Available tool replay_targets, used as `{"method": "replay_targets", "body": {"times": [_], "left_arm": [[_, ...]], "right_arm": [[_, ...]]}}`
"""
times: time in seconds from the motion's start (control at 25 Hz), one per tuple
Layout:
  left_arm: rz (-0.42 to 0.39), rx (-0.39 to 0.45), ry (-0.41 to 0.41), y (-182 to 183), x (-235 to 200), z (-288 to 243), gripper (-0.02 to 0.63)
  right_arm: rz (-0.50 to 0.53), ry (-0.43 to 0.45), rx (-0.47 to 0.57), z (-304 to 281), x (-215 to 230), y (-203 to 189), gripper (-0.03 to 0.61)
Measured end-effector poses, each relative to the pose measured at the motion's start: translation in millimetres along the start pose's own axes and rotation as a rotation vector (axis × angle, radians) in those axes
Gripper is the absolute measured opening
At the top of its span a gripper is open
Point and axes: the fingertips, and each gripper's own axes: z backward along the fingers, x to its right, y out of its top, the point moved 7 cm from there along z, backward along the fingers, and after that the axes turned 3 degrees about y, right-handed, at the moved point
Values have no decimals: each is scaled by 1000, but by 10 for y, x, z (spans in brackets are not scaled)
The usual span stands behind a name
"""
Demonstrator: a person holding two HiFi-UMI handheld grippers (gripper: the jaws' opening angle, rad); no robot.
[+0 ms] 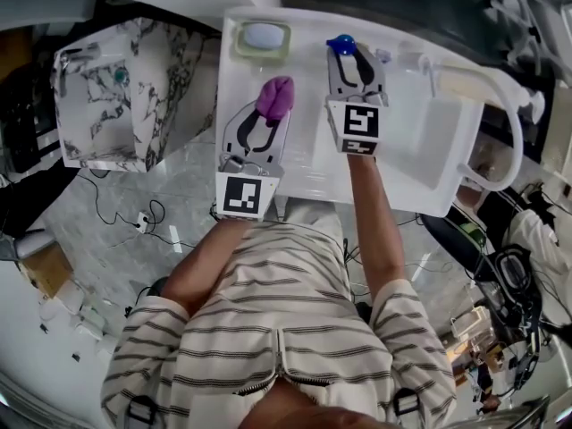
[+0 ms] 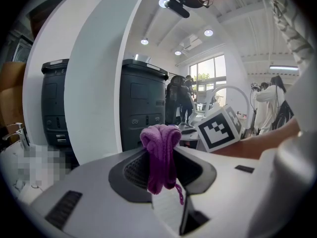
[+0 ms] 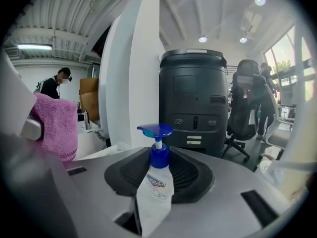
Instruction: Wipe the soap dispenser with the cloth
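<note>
While clamping dispenser point(image 3: 154, 182) in right gripper point(image 1: 351, 61) and cloth point(image 2: 161, 155) in left gripper point(image 1: 265, 119), holding both over table point(image 1: 304, 172), cloth left, apart; yet to touch, yet to wipe anything.

Glossy white surface point(image 1: 304, 164), viewed from steeply above.
Sitting near the far left corner, a pale green dish point(image 1: 239, 50) with a whitish oval point(image 1: 263, 36) inside; over on the right, a white rectangular tray point(image 1: 451, 150) beside a curved white tube point(image 1: 511, 105).
</note>
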Motion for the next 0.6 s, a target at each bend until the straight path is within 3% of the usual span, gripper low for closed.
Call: {"method": "replay_targets", "body": {"times": [0.6], "left_arm": [[-4,22,-40,133,-27,119,117]], "right_arm": [[-52,24,23,343,-72,258,132]]}}
